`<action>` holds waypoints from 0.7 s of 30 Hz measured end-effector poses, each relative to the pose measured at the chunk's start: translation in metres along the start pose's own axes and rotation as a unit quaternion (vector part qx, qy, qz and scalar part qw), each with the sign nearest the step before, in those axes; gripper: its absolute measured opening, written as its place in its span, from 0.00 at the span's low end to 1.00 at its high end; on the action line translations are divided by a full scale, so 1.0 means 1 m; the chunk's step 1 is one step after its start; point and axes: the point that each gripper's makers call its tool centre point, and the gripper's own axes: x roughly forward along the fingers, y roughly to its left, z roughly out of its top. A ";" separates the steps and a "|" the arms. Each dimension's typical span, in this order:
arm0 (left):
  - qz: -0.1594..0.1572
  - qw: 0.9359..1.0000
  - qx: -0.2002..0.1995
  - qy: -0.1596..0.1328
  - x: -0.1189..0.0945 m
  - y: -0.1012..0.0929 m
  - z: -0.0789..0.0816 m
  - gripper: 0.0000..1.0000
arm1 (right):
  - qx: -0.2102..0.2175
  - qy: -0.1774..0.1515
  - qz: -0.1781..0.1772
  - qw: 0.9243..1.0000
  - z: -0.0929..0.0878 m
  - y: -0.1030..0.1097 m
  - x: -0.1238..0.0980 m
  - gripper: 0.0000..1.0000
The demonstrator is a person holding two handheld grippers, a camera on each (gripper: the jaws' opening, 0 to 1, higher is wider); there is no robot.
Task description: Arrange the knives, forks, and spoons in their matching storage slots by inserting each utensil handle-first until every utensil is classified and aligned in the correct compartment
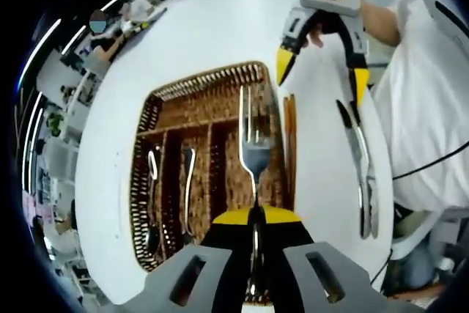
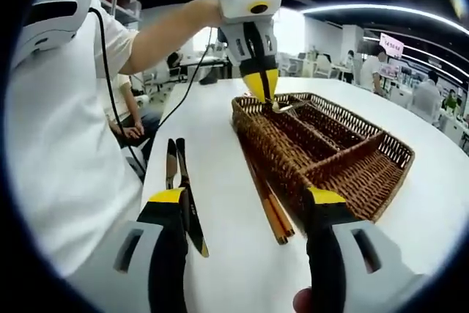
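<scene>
White table (image 1: 212, 27) underneath, and the left gripper (image 1: 256, 218) is clenched on a fork (image 1: 253, 144), tines out, over the wicker tray (image 1: 205, 86). Right gripper (image 2: 245, 203) hangs released near two knives (image 2: 182, 181) beside the tray.

right gripper (image 2: 245, 207) fingers spread wide above the table (image 2: 227, 269), knives (image 2: 183, 196) between them; wicker tray (image 2: 322, 144) beyond.

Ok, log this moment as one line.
left tool: shut on fork | over basket | right tool: open | knives: on table
</scene>
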 end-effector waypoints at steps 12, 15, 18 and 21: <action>0.006 1.000 0.001 0.001 0.006 -0.003 0.008 0.01 | -0.005 -0.002 -0.007 1.000 0.007 -0.004 -0.003 0.67; 0.009 1.000 0.001 0.002 0.006 -0.002 0.006 0.01 | -0.006 0.000 -0.009 1.000 0.007 -0.004 -0.003 0.68; 0.009 1.000 0.000 0.001 0.006 -0.002 0.006 0.01 | -0.007 0.000 -0.009 1.000 0.007 -0.004 -0.003 0.68; 0.009 1.000 -0.003 -0.001 0.006 -0.003 0.007 0.01 | -0.006 0.001 -0.008 1.000 0.008 -0.005 -0.002 0.68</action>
